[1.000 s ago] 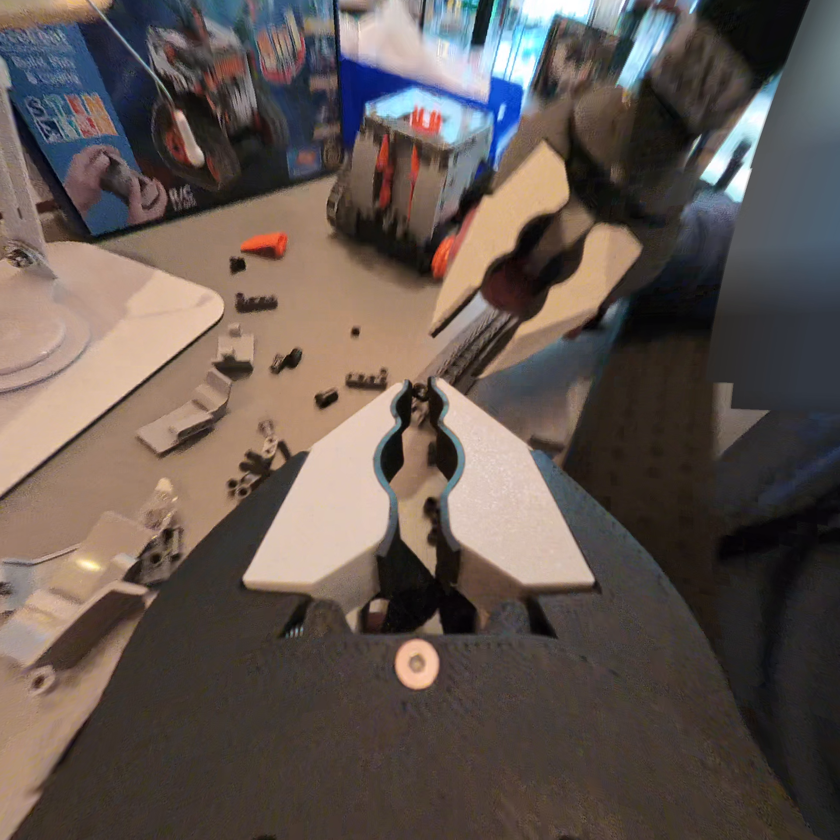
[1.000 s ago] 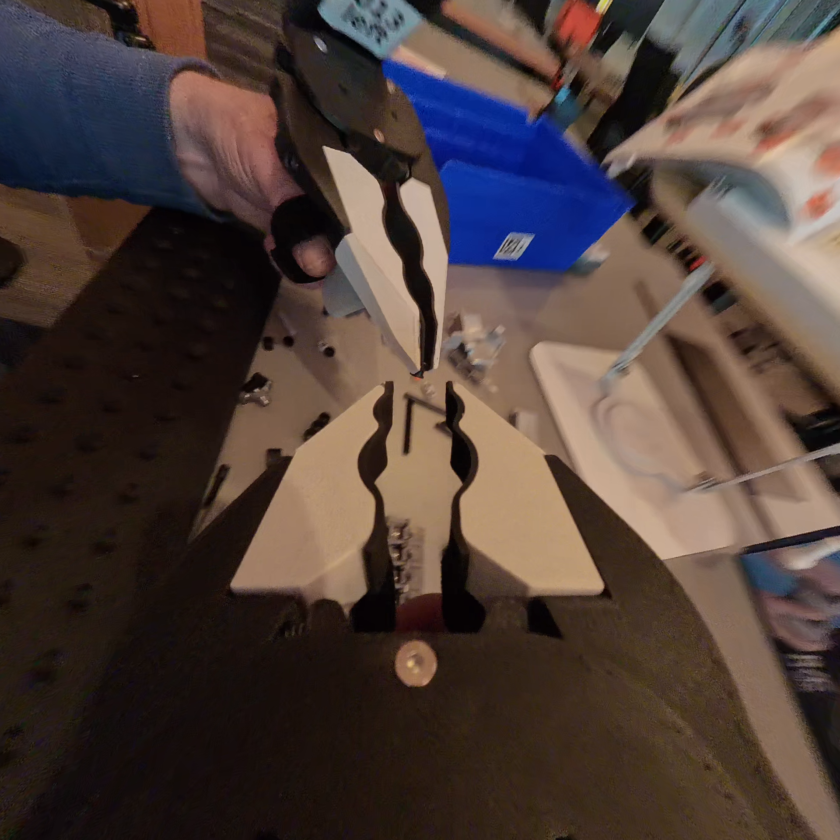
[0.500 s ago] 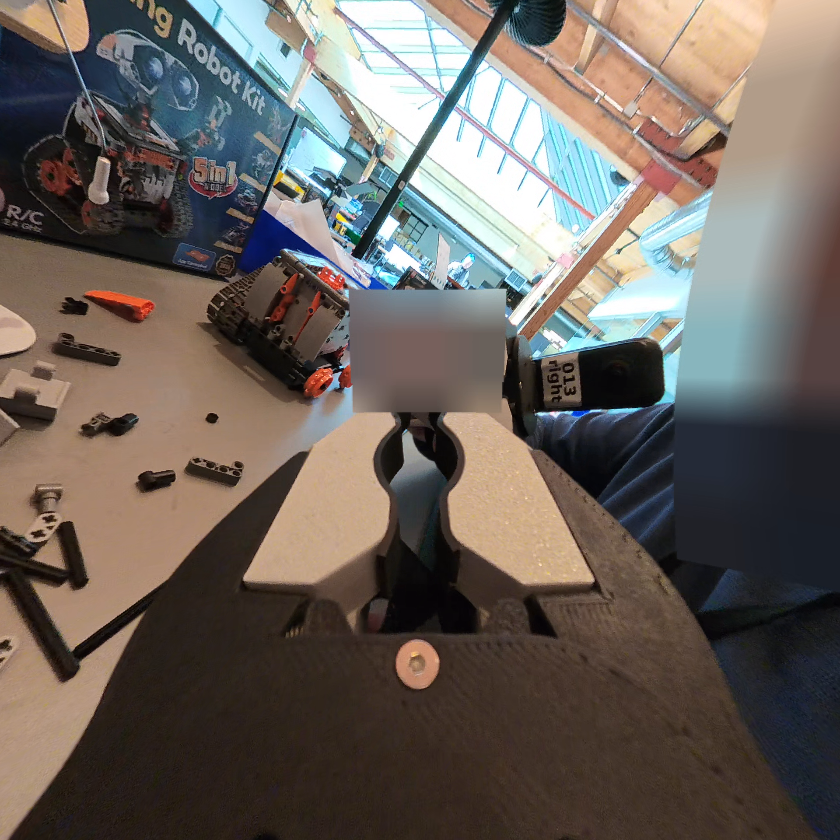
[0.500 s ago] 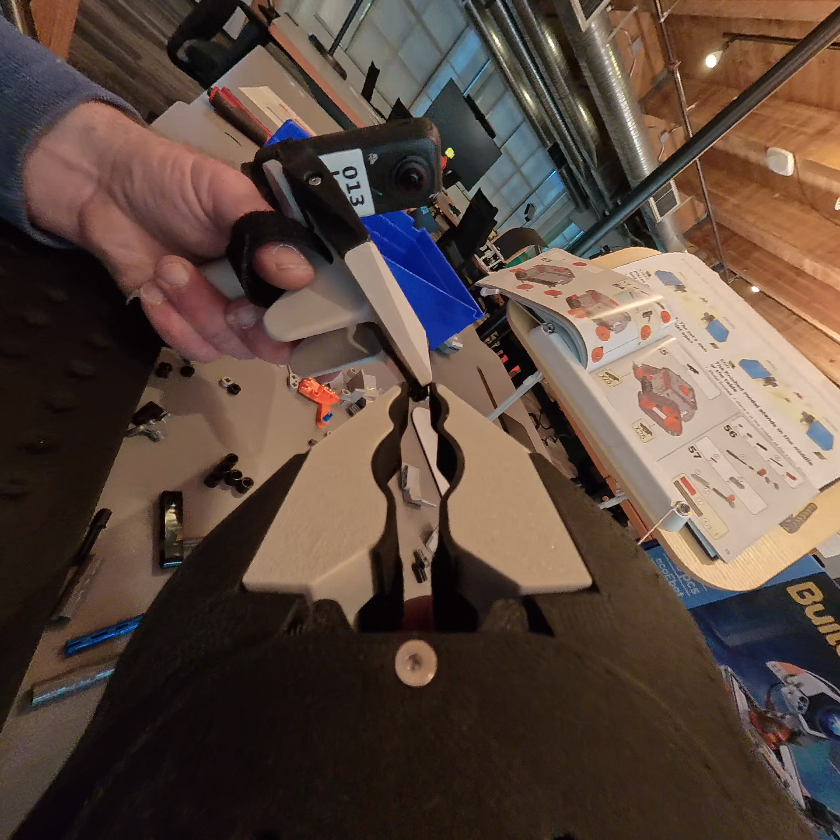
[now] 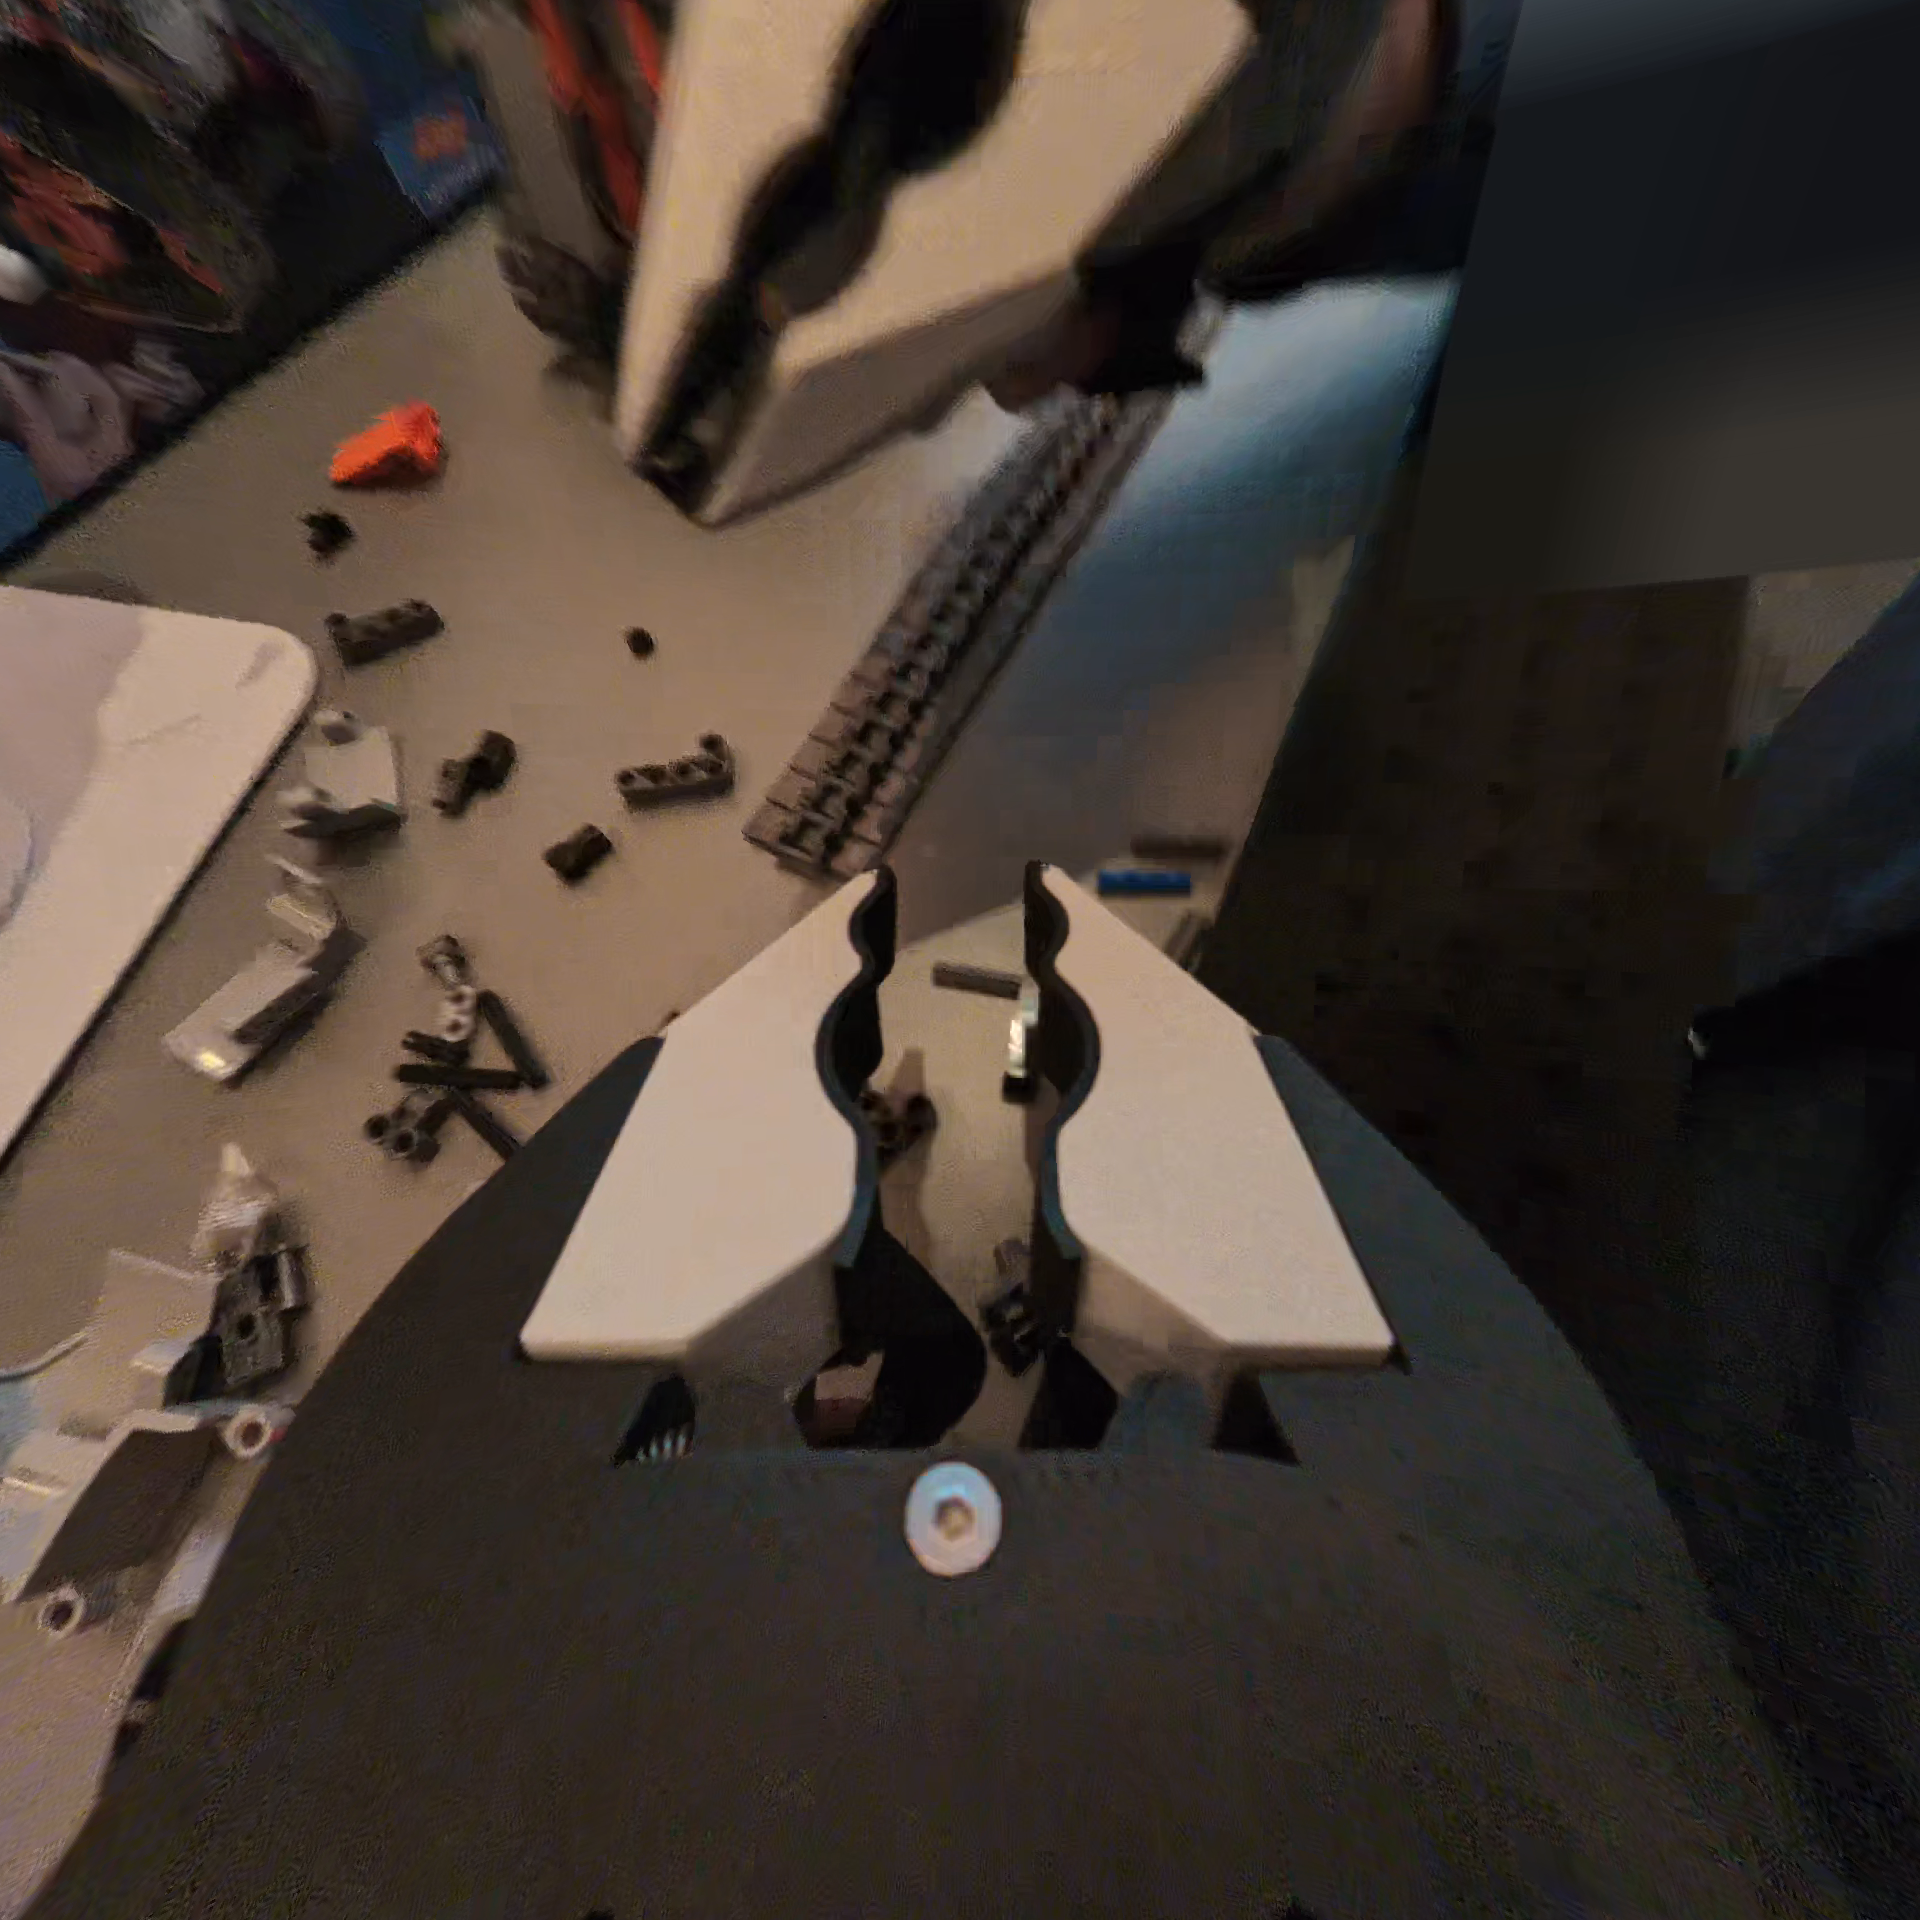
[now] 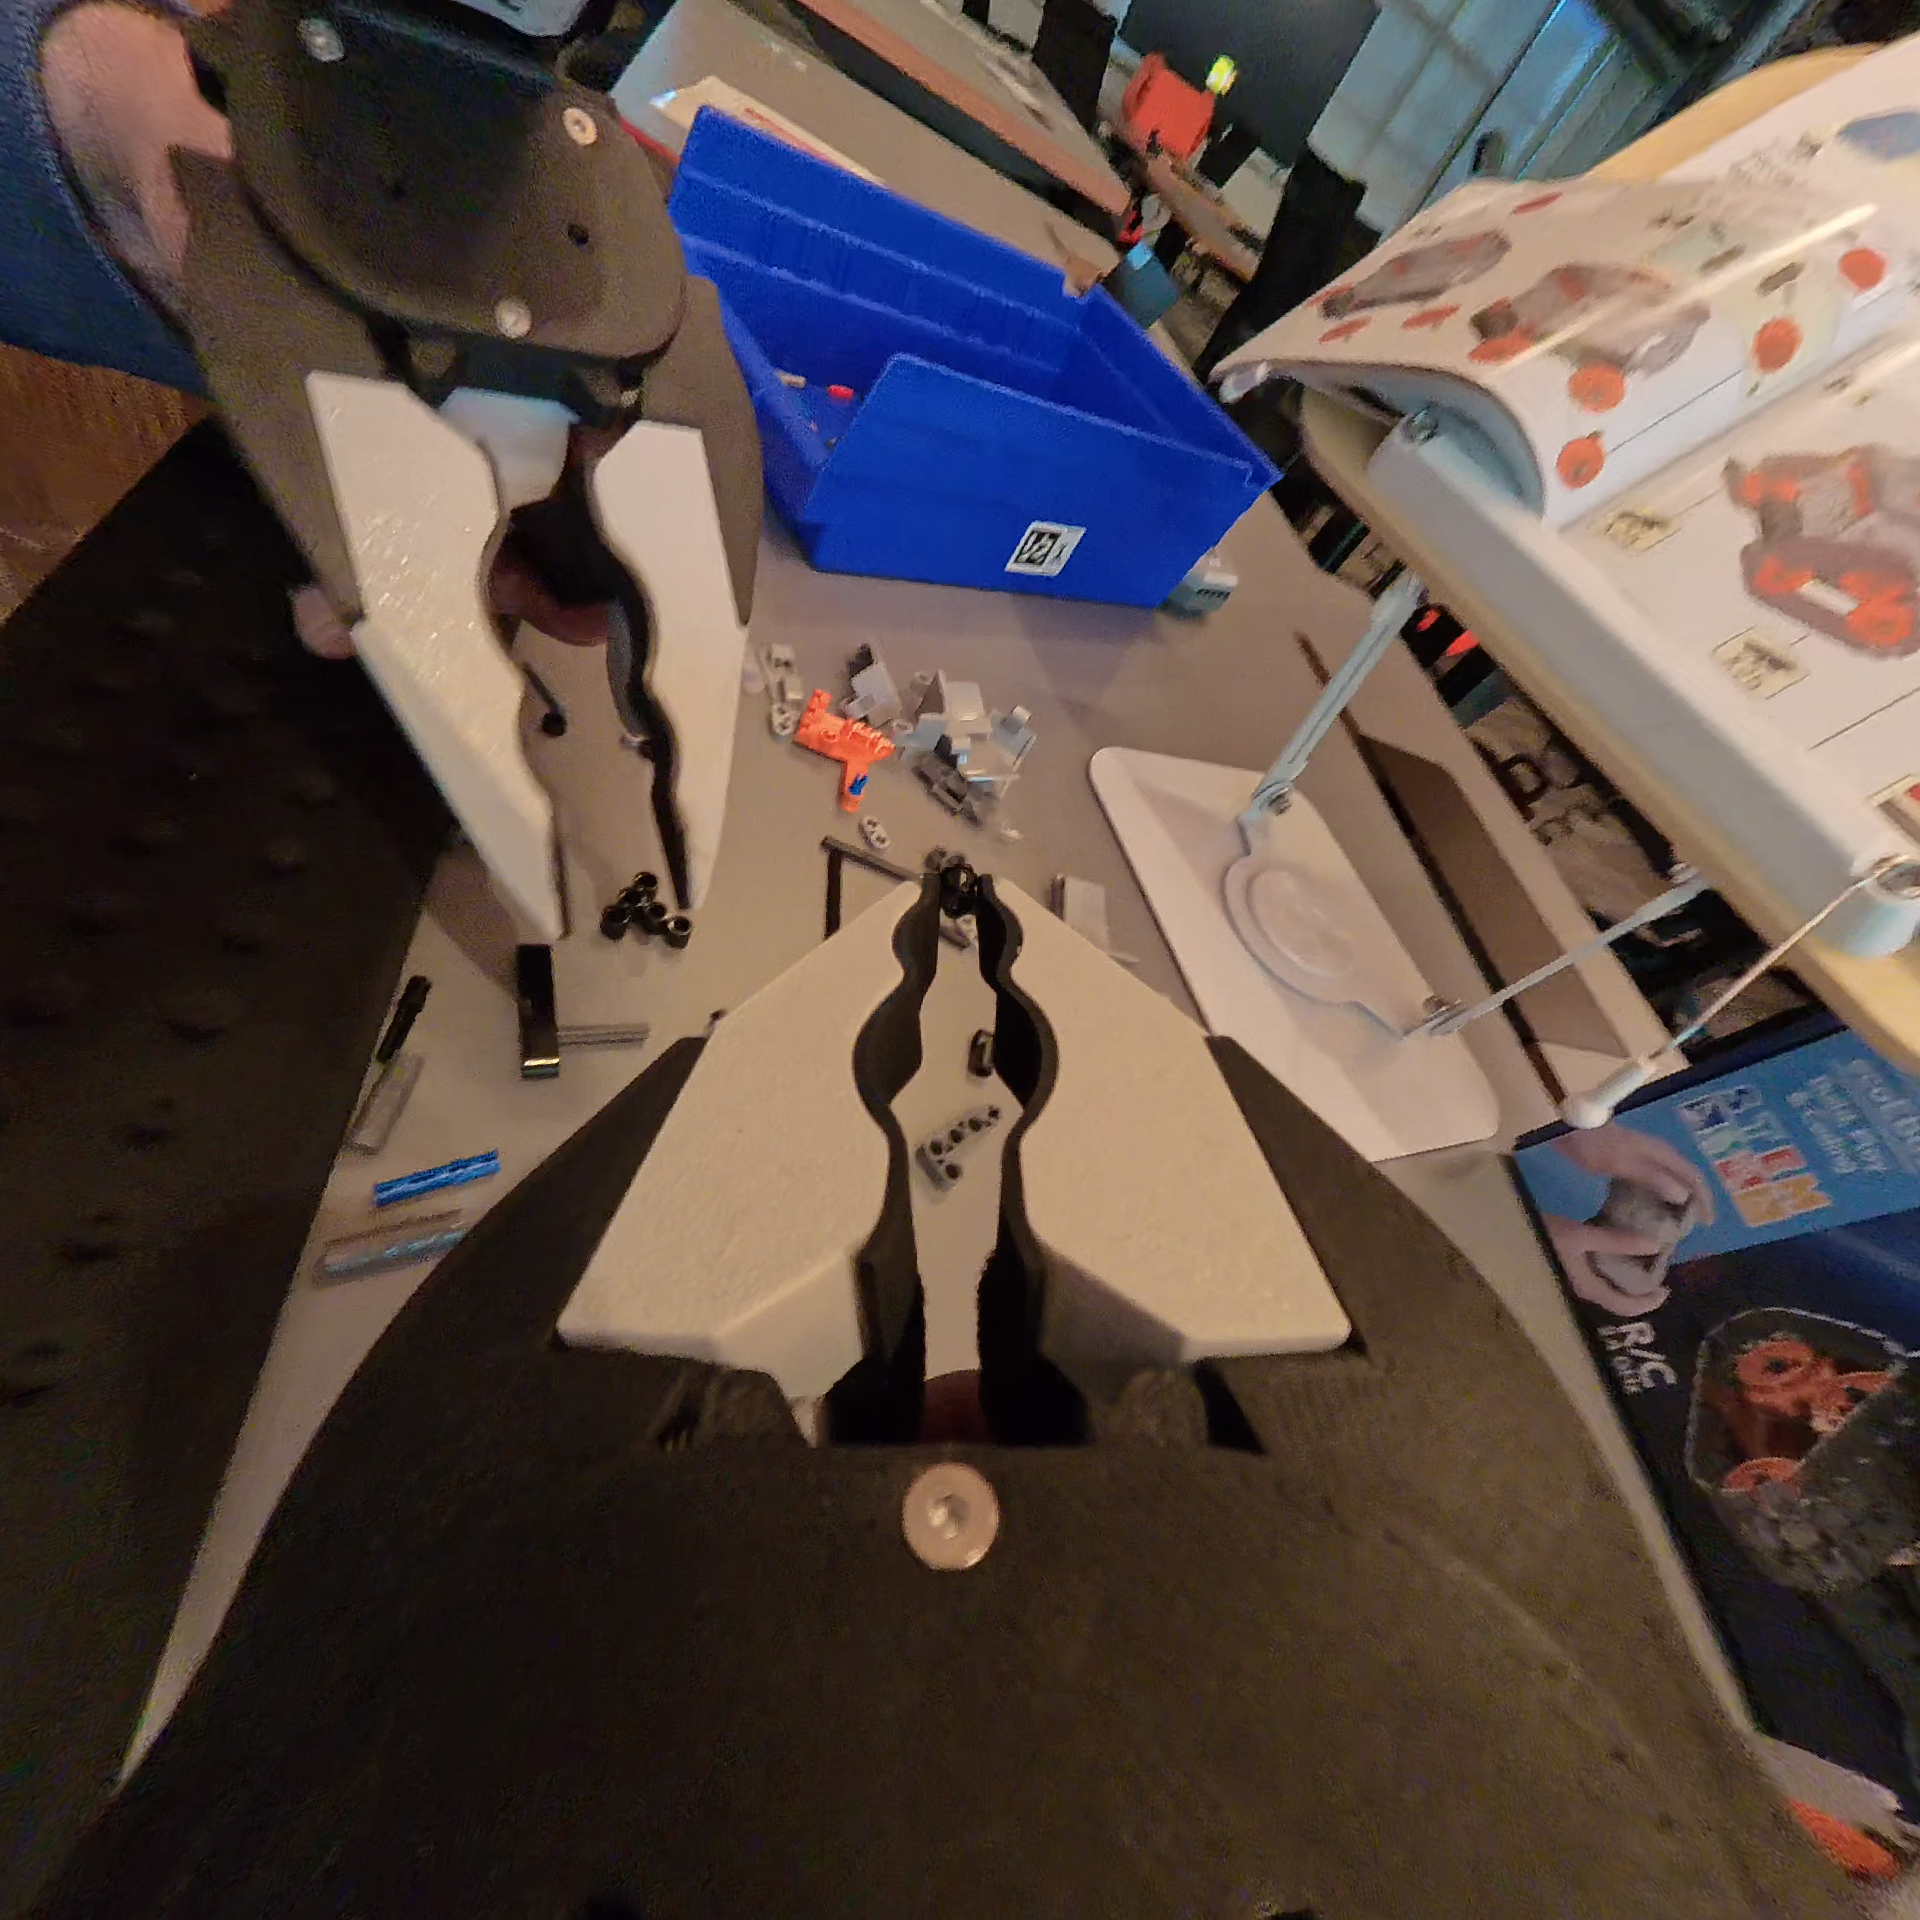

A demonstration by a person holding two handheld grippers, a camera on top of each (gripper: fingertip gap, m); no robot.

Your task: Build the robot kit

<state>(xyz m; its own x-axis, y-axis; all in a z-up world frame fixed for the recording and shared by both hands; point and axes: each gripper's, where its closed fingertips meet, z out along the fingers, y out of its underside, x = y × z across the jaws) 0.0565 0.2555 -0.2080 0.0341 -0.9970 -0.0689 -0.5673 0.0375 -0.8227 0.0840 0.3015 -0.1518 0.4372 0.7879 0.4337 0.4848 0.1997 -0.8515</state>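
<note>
The left gripper (image 5: 958, 883) is seen with pale grey-white fingers edged in black on a black body, and the right gripper (image 6: 954, 888) is coloured the same, a small black piece (image 6: 956, 891) being pinched at its tips. The table (image 5: 540, 436) is shown as dull beige, strewn with black pins (image 5: 457, 1081), grey panels (image 5: 270, 997), an orange piece (image 5: 390, 447), a dark grey ridged track strip (image 5: 935, 665) and a blue beam (image 6: 436, 1179). A bright blue bin (image 6: 997, 416) bearing a white sticker, a white tray (image 6: 1288, 935), a blue-and-black printed box (image 6: 1766, 1299) and a white booklet (image 6: 1662, 312) patterned with red-orange figures are also seen, beside a dark mat (image 6: 156, 831) marked with rows of dots.
</note>
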